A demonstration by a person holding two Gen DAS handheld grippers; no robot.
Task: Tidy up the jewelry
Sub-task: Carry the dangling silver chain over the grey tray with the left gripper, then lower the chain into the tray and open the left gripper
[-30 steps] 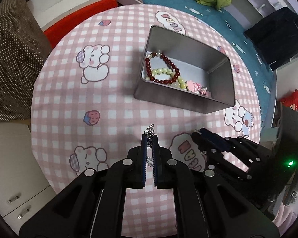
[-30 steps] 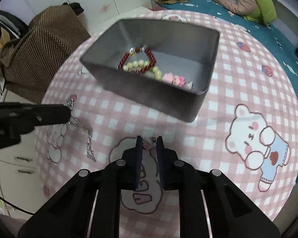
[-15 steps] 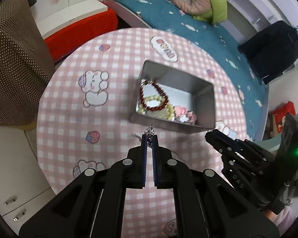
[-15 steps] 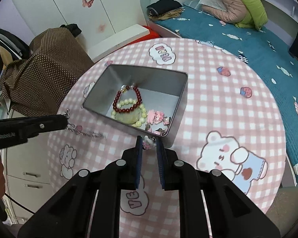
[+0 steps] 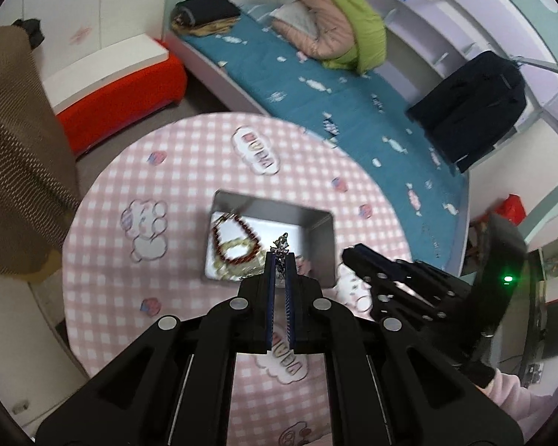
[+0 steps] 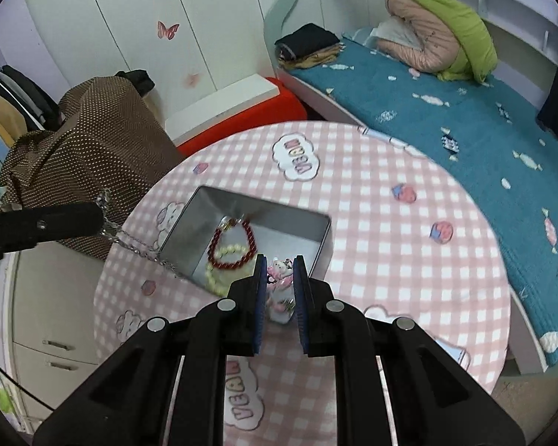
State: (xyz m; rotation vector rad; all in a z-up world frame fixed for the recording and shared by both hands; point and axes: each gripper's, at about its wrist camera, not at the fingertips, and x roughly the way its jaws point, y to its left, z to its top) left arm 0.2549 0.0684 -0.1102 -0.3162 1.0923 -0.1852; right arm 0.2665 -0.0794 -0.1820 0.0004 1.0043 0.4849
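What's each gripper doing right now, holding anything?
Left gripper: shut on the silver chain.
Right gripper: shut on the pink charm at the chain's other end.

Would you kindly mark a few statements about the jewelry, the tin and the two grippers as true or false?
1. The left gripper is shut on a silver chain. True.
2. The metal tin is empty. False: it holds a red bead bracelet, a pale bead bracelet and other pieces.
3. The right gripper holds a small pink charm between its jaws. True.
4. The tin stands on the blue bed. False: it stands on the round table with the pink checked cloth.
5. The silver chain lies wholly inside the tin. False: it hangs from the left gripper, outside the tin's left wall.
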